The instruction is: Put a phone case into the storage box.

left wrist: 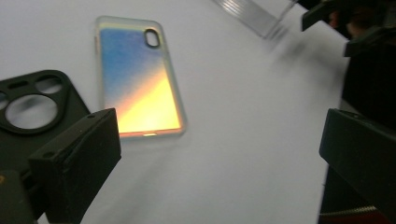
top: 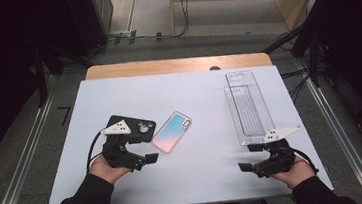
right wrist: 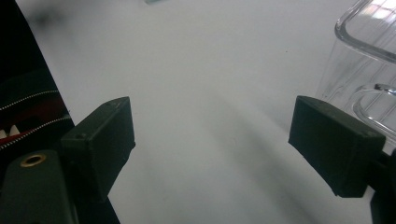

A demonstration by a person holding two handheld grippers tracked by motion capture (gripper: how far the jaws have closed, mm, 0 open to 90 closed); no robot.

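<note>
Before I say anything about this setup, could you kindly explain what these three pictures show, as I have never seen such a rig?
No robot arm is at work here: a person sits at a white table and holds a hand tool with two black jaws in each hand. The high view looks down from above the person's side; the left gripper is at its left, the right gripper at its right. The other two pictures come from small cameras riding on those tools, looking along their own jaws.

On the table lie a black phone case with round camera cutouts, a shimmering blue-to-orange phone case beside it, and a long clear plastic tray on the right.

Nothing is held. Both grippers stand open over bare table, the left one near the two cases, the right one near the tray's near end.
</note>
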